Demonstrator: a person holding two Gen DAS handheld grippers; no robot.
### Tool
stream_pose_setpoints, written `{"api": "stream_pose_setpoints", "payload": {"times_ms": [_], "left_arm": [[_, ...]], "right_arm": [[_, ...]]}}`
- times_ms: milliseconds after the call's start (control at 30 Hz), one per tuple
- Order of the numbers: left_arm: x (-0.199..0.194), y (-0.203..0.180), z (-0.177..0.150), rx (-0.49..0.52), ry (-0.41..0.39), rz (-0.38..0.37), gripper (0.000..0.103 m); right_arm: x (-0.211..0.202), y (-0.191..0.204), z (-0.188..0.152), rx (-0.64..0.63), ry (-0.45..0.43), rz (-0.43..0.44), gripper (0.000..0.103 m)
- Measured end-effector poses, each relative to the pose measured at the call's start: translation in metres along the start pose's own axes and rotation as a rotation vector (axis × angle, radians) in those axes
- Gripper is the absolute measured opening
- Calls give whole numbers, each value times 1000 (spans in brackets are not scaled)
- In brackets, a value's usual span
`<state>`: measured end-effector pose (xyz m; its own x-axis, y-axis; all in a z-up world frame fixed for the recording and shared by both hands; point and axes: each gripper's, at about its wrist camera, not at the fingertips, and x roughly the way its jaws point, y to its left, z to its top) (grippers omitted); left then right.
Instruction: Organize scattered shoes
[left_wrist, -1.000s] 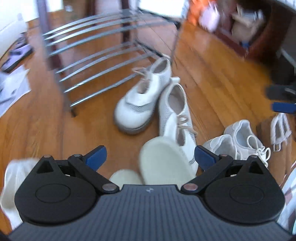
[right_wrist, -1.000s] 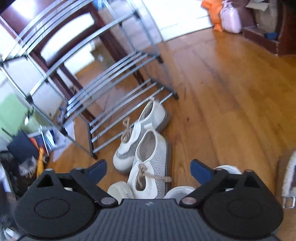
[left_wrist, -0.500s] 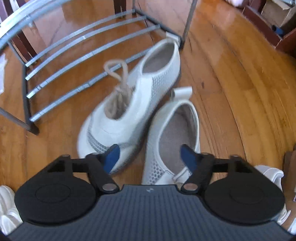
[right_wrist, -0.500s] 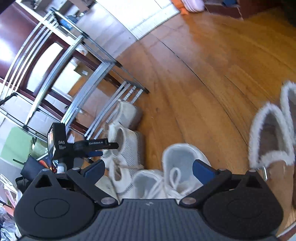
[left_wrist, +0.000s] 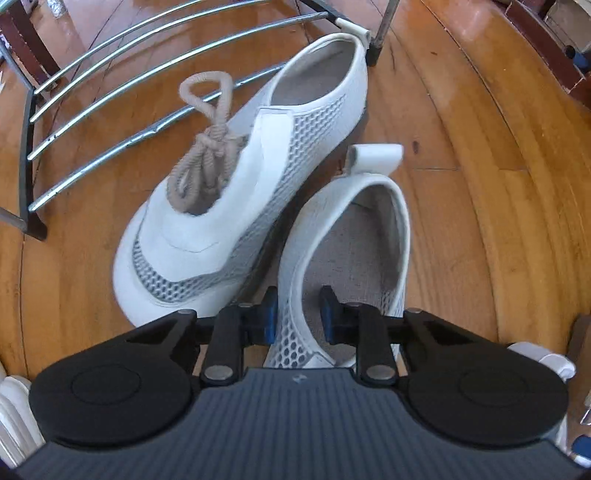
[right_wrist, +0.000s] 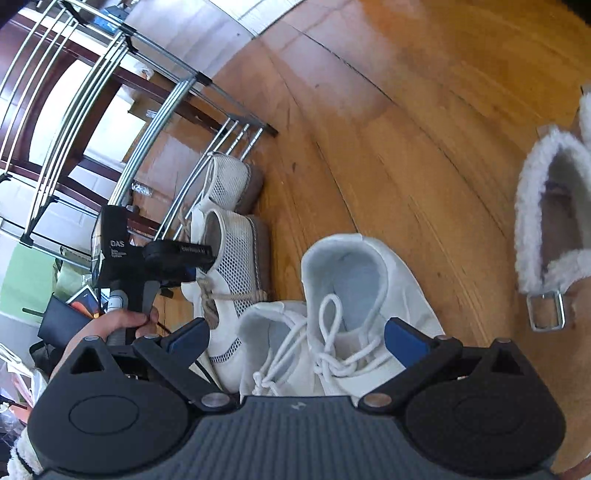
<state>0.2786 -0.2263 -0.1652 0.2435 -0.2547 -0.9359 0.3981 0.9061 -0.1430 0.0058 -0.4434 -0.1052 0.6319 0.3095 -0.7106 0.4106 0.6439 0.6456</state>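
Note:
Two white mesh shoes lie on the wood floor by the shoe rack (left_wrist: 110, 110). My left gripper (left_wrist: 297, 312) points steeply down and is shut on the left side wall of the nearer mesh shoe (left_wrist: 354, 236), one pad inside and one outside. The farther mesh shoe (left_wrist: 258, 177), with beige laces, leans against it. In the right wrist view my right gripper (right_wrist: 295, 339) stands open over a pair of white lace-up sneakers (right_wrist: 369, 280), with nothing pressed between its pads. The left gripper (right_wrist: 195, 254) shows there too, on the same mesh shoe (right_wrist: 236, 251).
A fur-lined tan slipper (right_wrist: 546, 221) with a buckle lies to the right. The metal rack (right_wrist: 155, 122) rises at the left, with clutter on the floor behind it. A person's hand (right_wrist: 114, 328) holds the left gripper's handle. Another white shoe (left_wrist: 14, 413) shows at the left edge.
My left gripper came down onto the mesh shoes and closed from wide open onto the nearer shoe's side wall. The right gripper swung over to the white lace-up sneakers and stayed open.

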Motion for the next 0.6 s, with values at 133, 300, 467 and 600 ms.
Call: {"api": "stream_pose_setpoints", "payload": {"times_ms": [133,300,467,600], "left_arm": [[-12,-15,1,-51,-21,-129,11],[-12,-66,6,20,-28,-135,11],[-38,-104,14,114,-107,-191,12],[-72,-117,12,162,-168,-193,58]], "right_arm": [[-4,-7,3,25,-27,-5,102],[-5,-16,4,58,-38,-15,102],[-13,-15,6,43,-59,-29,102],[-18,-16,11,35,-87,-53,102]]}}
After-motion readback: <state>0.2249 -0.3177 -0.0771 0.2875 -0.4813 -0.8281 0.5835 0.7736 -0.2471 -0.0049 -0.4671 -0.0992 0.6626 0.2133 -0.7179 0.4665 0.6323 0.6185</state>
